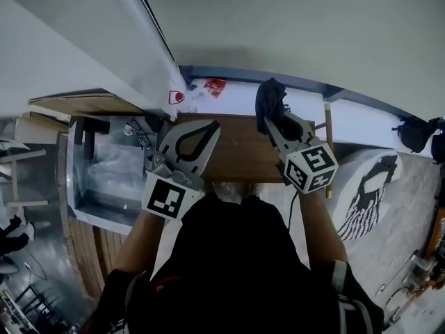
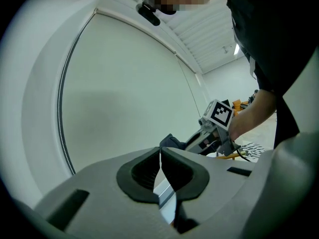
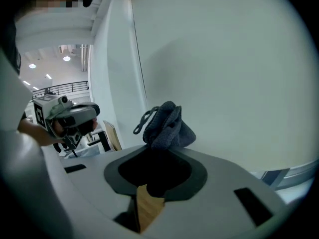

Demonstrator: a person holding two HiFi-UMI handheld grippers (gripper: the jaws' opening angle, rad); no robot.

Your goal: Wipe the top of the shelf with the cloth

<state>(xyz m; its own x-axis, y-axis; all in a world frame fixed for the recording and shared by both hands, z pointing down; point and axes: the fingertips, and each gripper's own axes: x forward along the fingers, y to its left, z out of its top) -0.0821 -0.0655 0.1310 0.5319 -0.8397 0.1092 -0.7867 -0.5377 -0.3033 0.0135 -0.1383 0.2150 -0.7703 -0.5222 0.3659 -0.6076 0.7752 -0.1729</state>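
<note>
Cloth (image 1: 269, 103), dark grey with a coarse knitted weave and a loose loop at one corner, was bunched into a lump and pinched at the tip of the right claw (image 1: 277, 125), whose jaws were closed on it. In the right gripper view the cloth (image 3: 167, 126) stood up out of the right claw (image 3: 154, 158) against the wall. It hung over the far right part of the shelf top (image 1: 240, 148), a flat rectangle of brown wood with a plain smooth face. The left claw (image 1: 211, 126) lay at 9 o'clock from the cloth, over the shelf's left end. Its black-lined jaws were together at the tips with nothing between them, as the left gripper view also showed at the left claw (image 2: 160, 151). At 12 o'clock rose a pale, matt wall (image 1: 313, 26). At 3 o'clock from the shelf a white rug (image 1: 368, 190) with a black pattern lay on the floor, and at 9 o'clock sat a grey bin (image 1: 104, 172) with shiny sides.
</note>
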